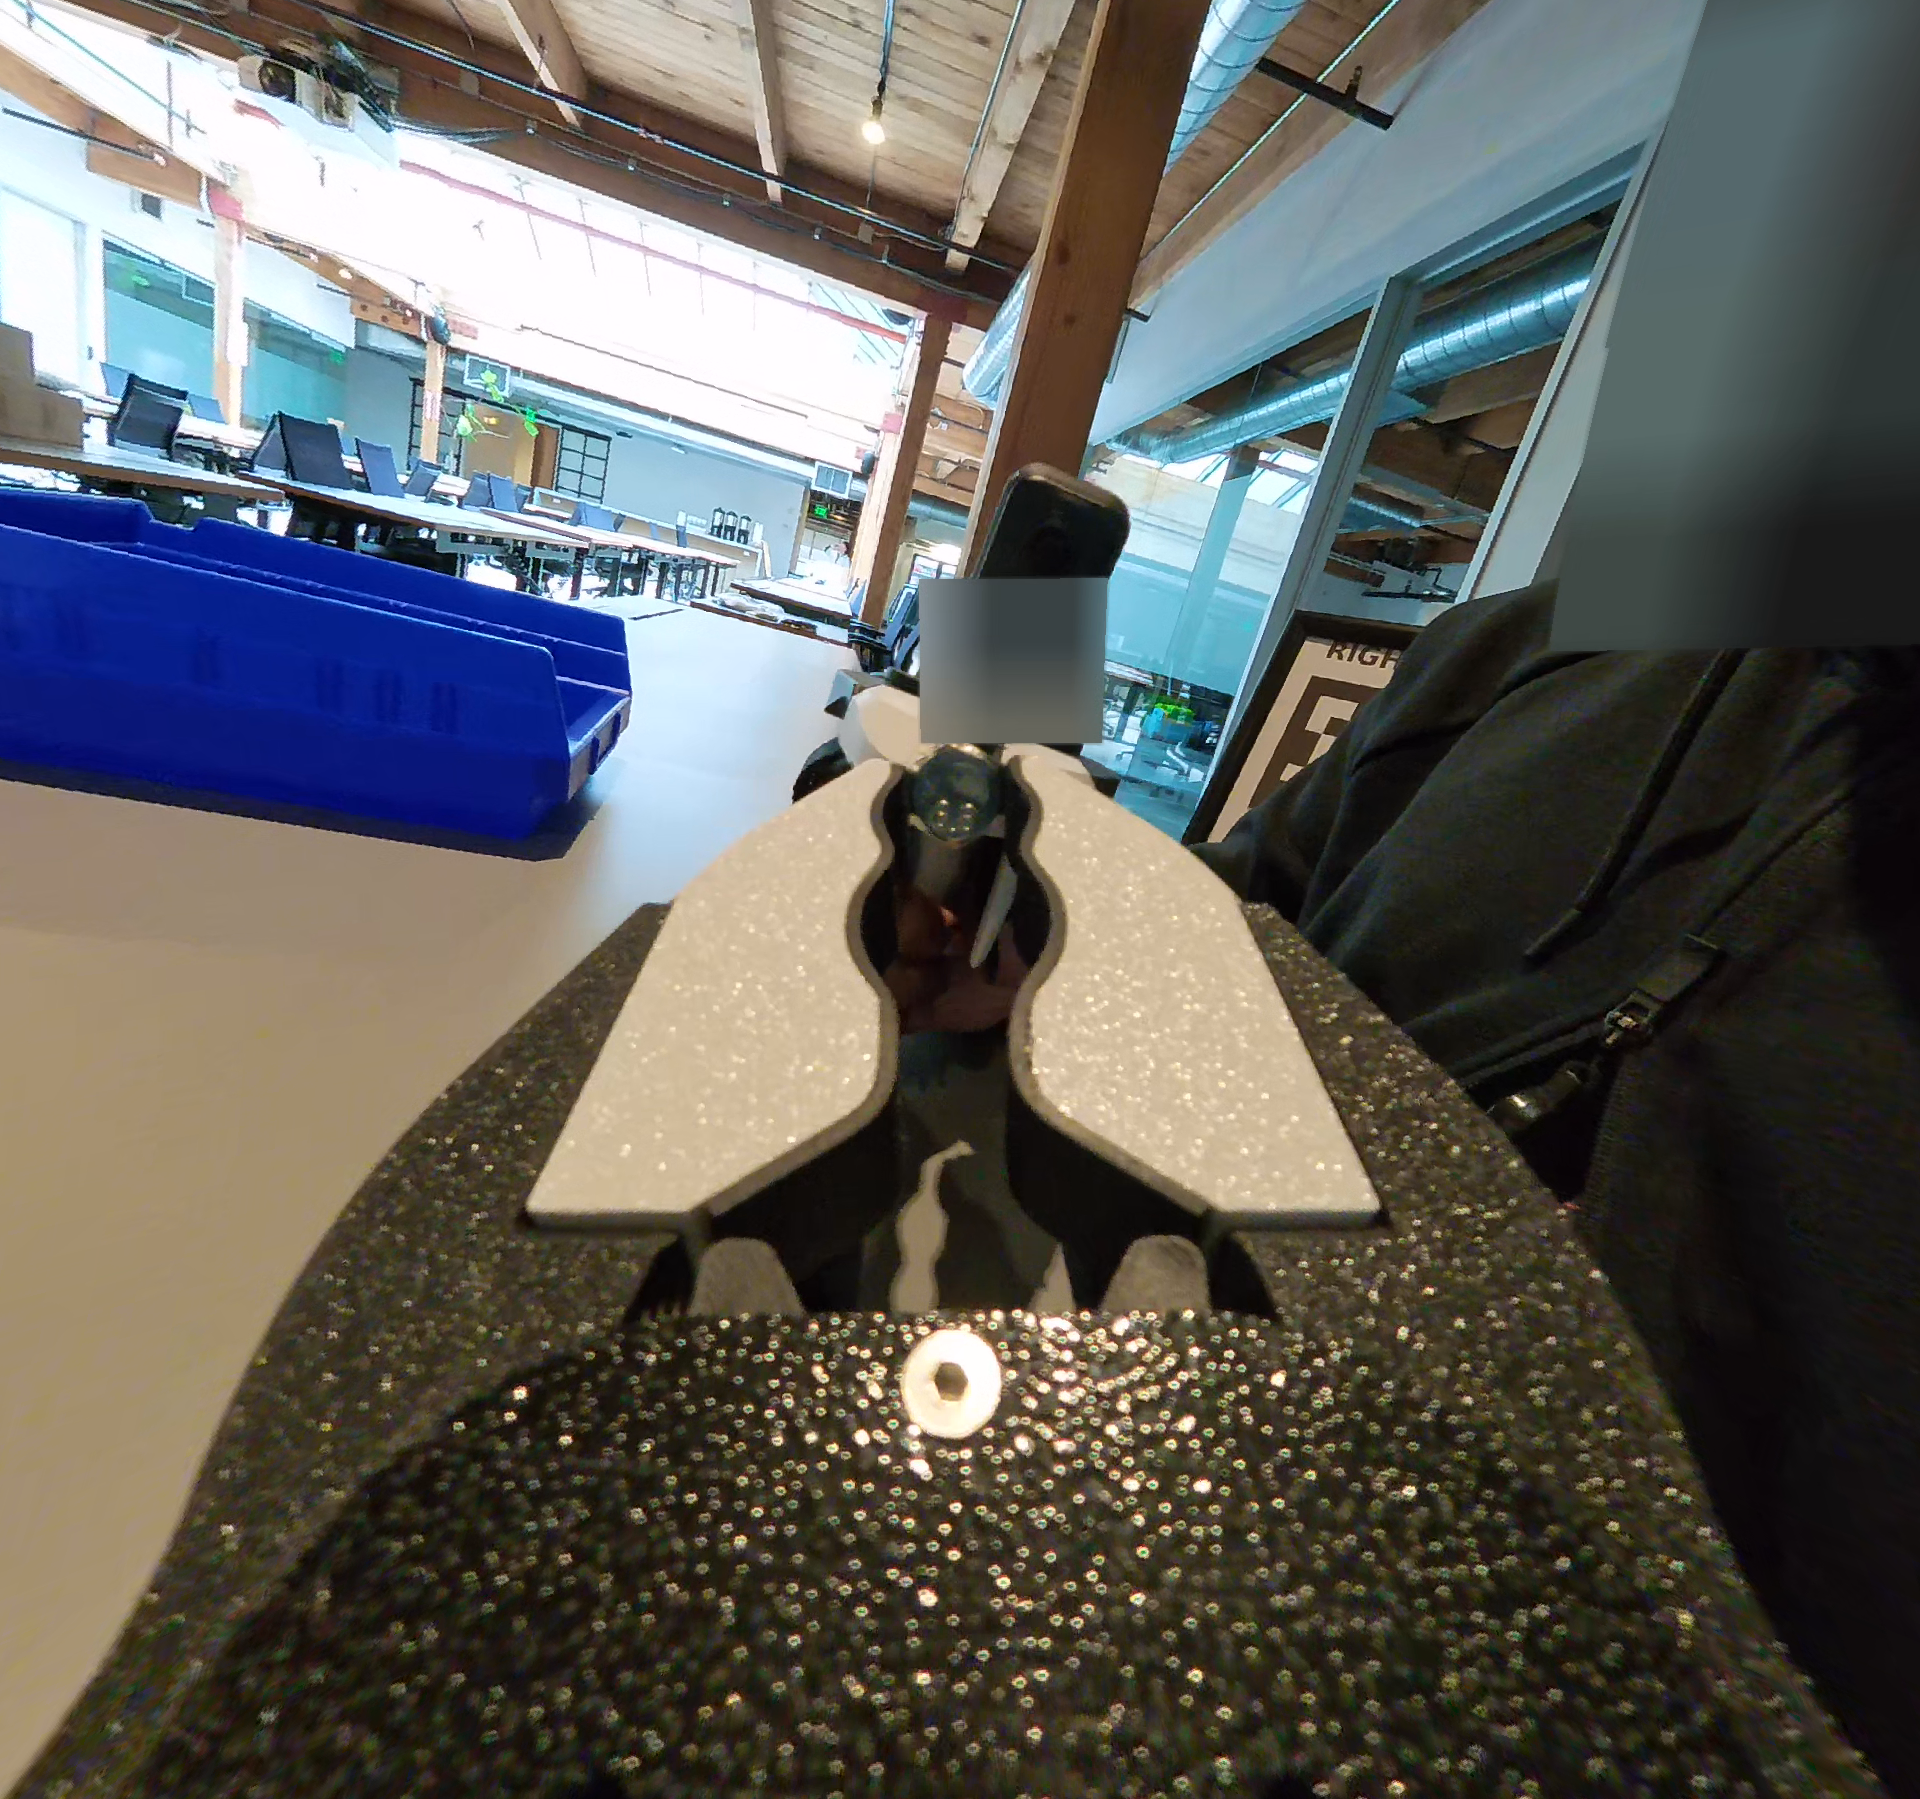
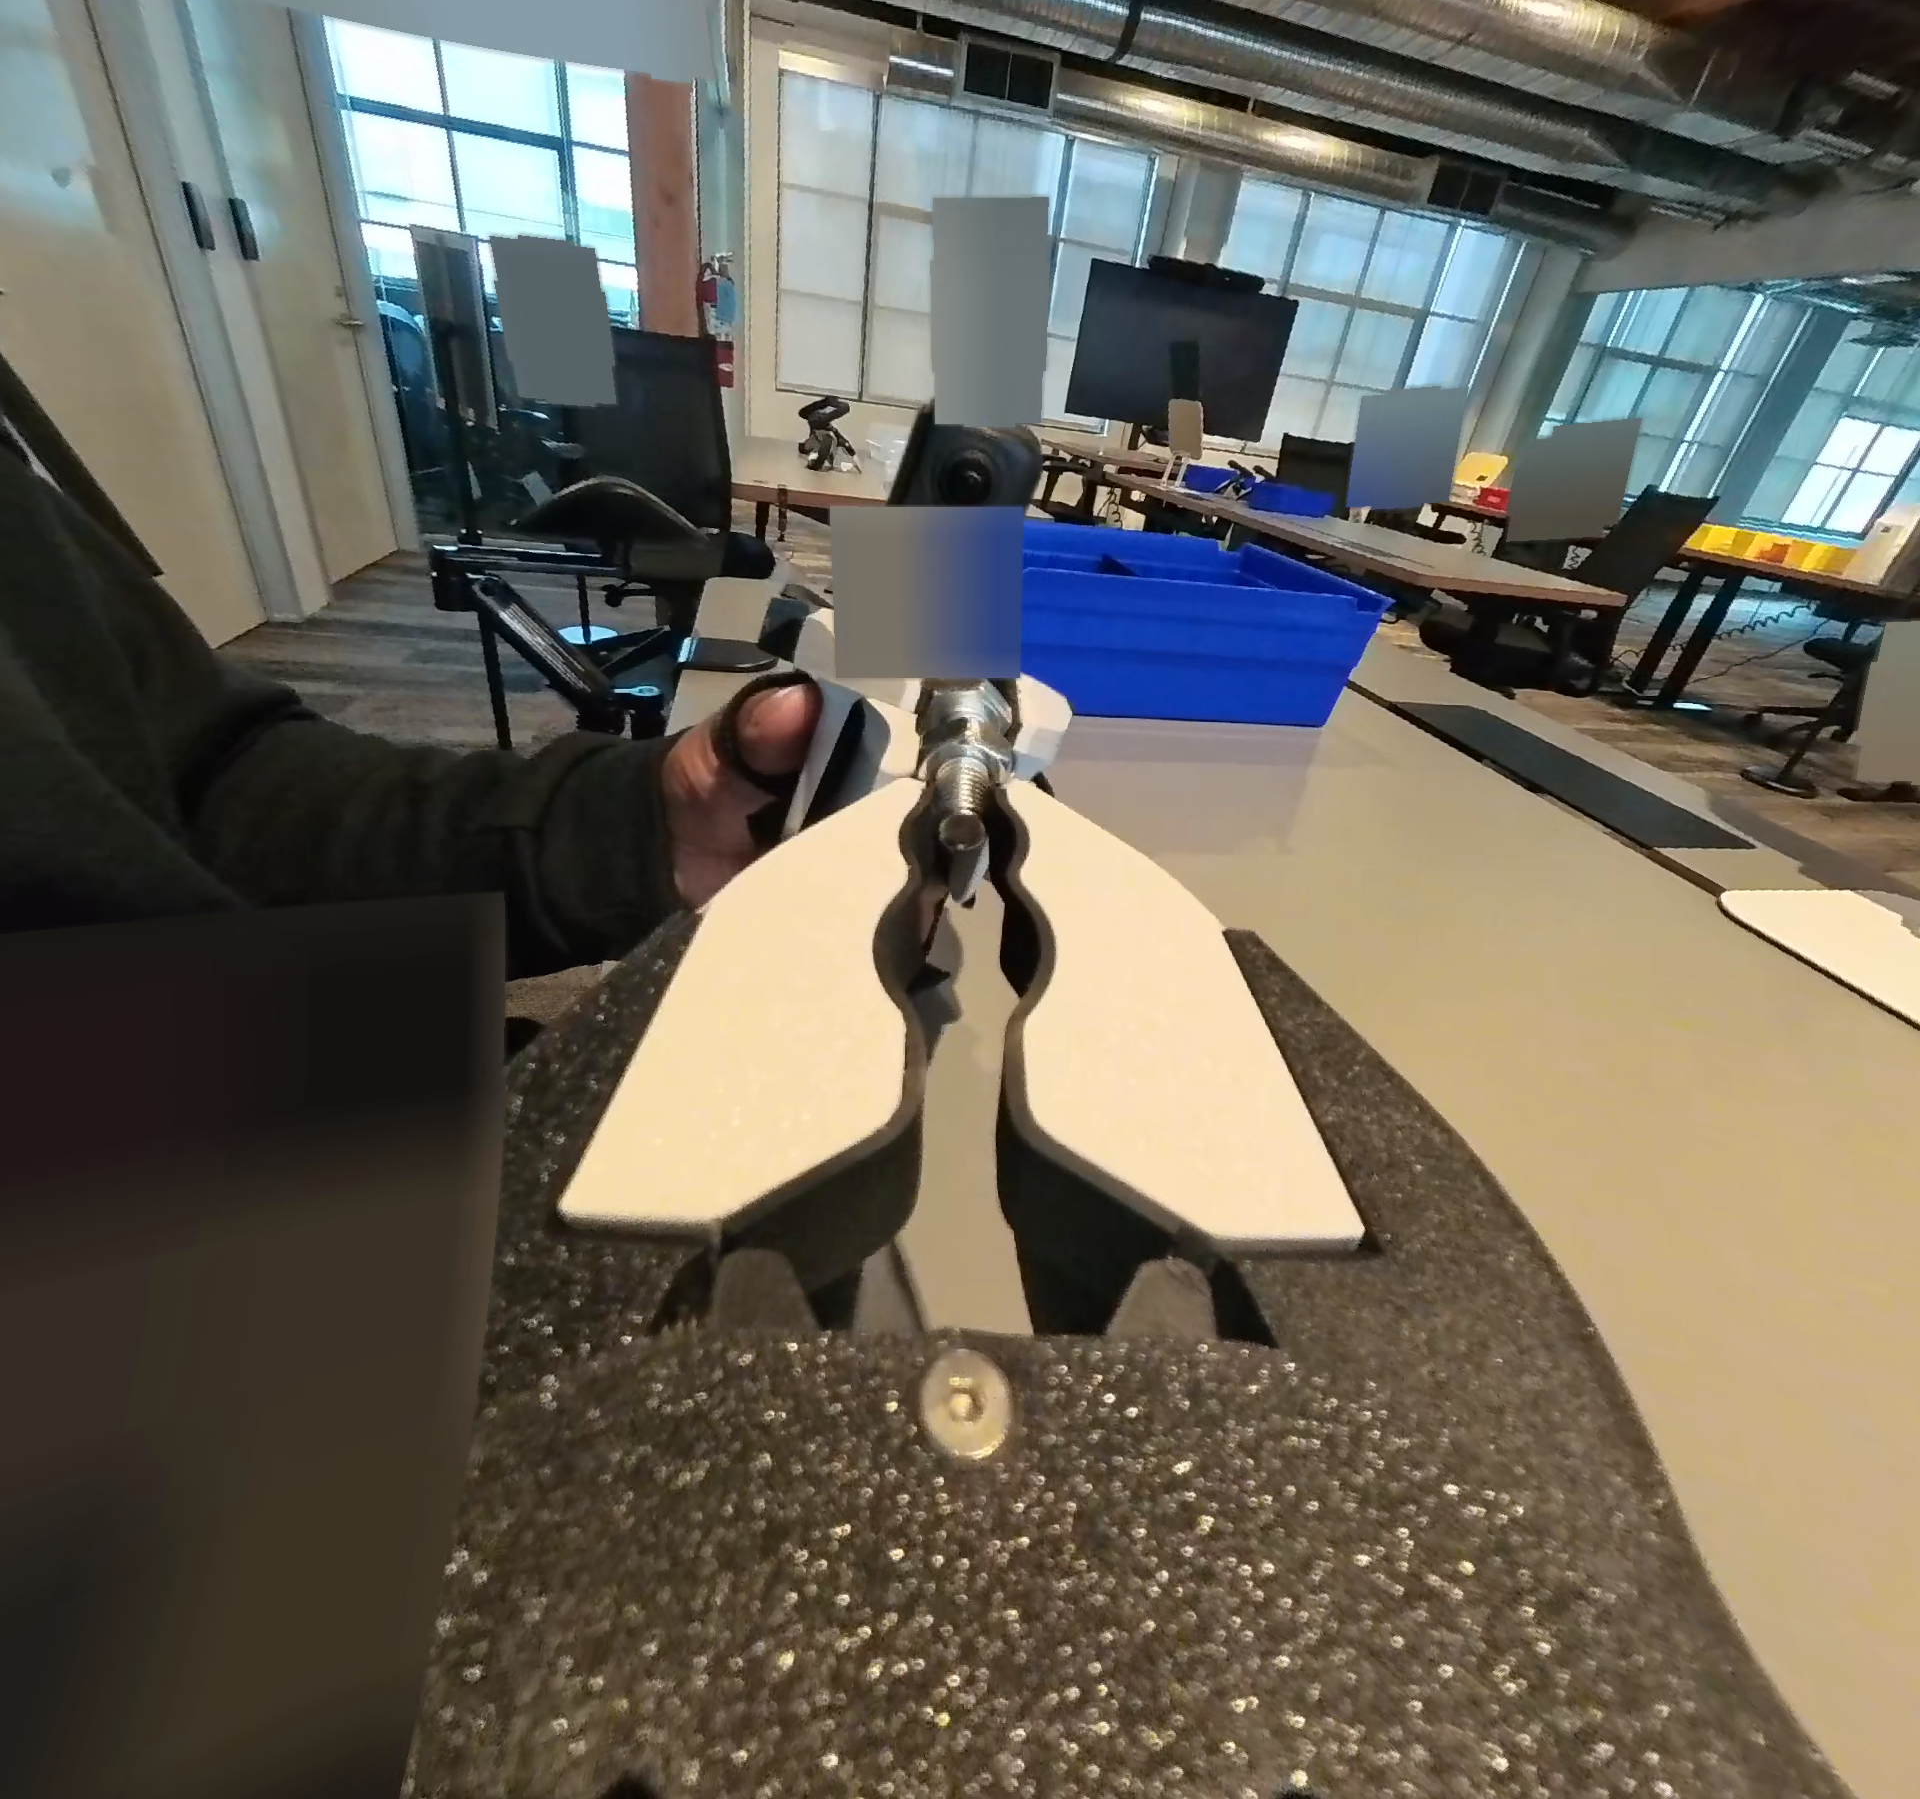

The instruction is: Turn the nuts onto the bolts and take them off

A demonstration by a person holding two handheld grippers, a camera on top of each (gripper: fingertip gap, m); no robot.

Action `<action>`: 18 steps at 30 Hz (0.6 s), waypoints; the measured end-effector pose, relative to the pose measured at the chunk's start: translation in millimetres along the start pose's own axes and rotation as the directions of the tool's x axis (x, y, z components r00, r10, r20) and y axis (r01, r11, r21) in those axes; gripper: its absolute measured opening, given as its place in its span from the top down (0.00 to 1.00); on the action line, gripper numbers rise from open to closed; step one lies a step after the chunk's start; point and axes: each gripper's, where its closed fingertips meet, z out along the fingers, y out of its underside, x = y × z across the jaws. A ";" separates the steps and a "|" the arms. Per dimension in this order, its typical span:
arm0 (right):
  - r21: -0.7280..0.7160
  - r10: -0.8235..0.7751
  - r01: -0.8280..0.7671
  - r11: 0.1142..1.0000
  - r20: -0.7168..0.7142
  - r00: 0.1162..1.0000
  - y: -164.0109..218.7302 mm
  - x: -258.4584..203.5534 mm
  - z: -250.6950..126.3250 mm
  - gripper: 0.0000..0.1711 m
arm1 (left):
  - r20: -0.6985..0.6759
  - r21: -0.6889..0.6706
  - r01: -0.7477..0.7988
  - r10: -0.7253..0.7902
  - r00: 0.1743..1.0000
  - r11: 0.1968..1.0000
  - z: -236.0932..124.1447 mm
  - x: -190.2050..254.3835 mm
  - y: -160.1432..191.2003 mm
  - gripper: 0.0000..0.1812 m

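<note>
1. Right wrist view: grey table [image 2: 1455, 918] runs to 3 o'clock; blue bin [image 2: 1195, 637] sits at 1 o'clock, well apart.
2. Left gripper [image 1: 951, 814] pinches the bolt [image 1: 945, 804] by its head.
3. Right gripper [image 2: 961, 814] closes round the threaded end at 12 o'clock; nut [image 2: 966, 710] sits just beyond.
4. Advice: keep both grippers in line, turn slowly, avoid cross-threading.

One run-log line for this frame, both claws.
left claw: shut on bolt head | right claw: around bolt's threaded end, grip unclear | nut: on threads | blue bin: on table
</note>
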 end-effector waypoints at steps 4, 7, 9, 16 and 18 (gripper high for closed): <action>-0.004 -0.014 0.014 1.000 -0.011 1.000 -0.6 0.9 -1.0 0.95 | 0.002 0.009 0.010 -0.010 1.000 1.000 0.8 -1.5 0.0 0.91; -0.003 -0.024 0.024 1.000 -0.013 1.000 -1.5 0.6 -1.9 0.95 | -0.003 0.012 0.009 -0.009 1.000 1.000 1.2 -0.9 -0.3 0.90; -0.002 -0.031 0.031 1.000 -0.013 0.999 -2.3 0.1 -2.5 0.95 | -0.008 0.019 0.009 -0.008 1.000 1.000 1.0 -0.1 -1.3 0.91; 0.012 -0.055 0.055 0.998 -0.040 0.998 -11.0 5.8 -10.4 0.95 | 0.001 0.076 0.008 -0.008 1.000 0.997 -4.7 -1.7 -10.5 0.91; -0.005 -0.110 0.110 0.994 -0.099 0.989 -20.8 20.1 -22.9 0.95 | 0.006 0.076 0.013 -0.013 1.000 0.997 -5.3 -2.7 -10.3 0.91</action>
